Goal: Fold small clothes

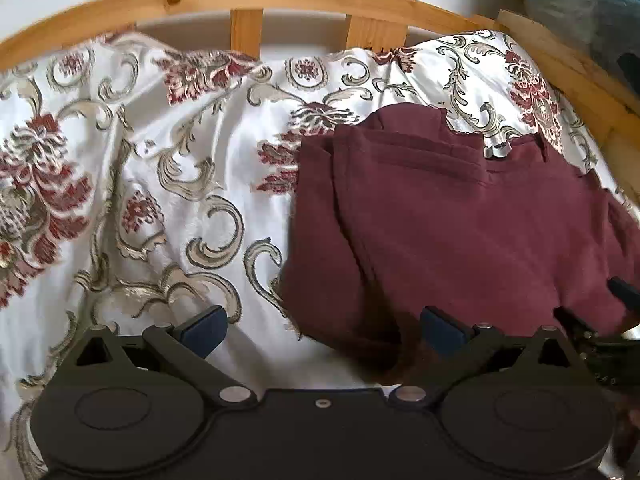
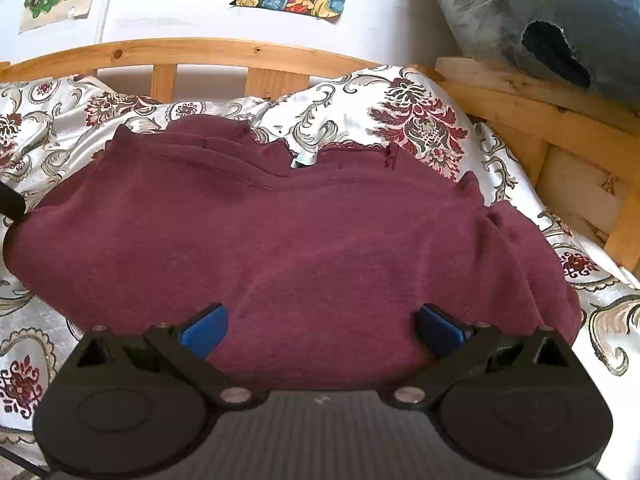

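Lying flat on floral bedspread (image 2: 420, 120), maroon garment (image 2: 280, 248); both hand-held grippers spread wide

The left matte black plastic two-finger gripper (image 1: 322, 330) carries dark navy rubbery pads (image 1: 205, 330) on angled black linkage arms, pinned with round silver rivets. Its flat body shows two raised circular discs and one small central screw. The right matte black plastic gripper (image 2: 322, 330) matches it, though its pads (image 2: 205, 332) look brighter blue and its centre plate is finely ribbed grey.

Bedroom: wooden bed frame (image 2: 224, 51), bedspread (image 1: 132, 184)
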`<state>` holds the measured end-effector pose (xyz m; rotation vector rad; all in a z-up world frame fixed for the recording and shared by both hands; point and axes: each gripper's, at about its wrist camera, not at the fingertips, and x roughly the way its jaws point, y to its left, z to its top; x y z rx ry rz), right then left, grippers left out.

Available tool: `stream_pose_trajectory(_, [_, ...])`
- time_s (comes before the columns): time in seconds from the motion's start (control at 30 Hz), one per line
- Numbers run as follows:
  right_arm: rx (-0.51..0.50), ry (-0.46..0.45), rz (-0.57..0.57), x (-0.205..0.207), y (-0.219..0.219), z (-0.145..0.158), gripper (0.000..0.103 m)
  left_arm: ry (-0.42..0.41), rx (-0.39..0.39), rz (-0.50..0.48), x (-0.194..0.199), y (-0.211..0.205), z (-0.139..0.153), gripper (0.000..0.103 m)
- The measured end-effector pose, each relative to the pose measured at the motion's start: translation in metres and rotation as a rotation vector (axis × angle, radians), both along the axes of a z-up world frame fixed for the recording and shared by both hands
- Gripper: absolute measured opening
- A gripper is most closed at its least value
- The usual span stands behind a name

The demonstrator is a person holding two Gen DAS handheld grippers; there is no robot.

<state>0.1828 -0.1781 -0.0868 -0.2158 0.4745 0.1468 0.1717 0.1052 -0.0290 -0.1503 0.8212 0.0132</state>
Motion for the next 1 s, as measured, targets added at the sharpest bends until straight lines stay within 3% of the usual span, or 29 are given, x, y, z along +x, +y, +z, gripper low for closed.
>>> stream_pose_trajectory(0.17, [-0.026,-0.021,-0.007,-0.003,0.004,-0.001,0.103,0.028,-0.102,-0.02,0.014,0.002,-0.007,0.102])
stream_pose_trajectory(0.5, [-0.036,-0.032,-0.009,-0.004,0.006,-0.002,0.103,0.038,-0.086,-0.071,0.032,0.001,-0.024,0.102])
stream_pose_trajectory(0.83, [-0.047,-0.041,-0.011,-0.004,0.007,-0.003,0.103,0.017,-0.244,-0.095,0.057,0.025,-0.027,0.102])
stream_pose_trajectory(1.0, [-0.051,-0.043,-0.012,-0.005,0.008,-0.003,0.103,0.043,-0.244,-0.109,0.063,0.023,-0.029,0.102])
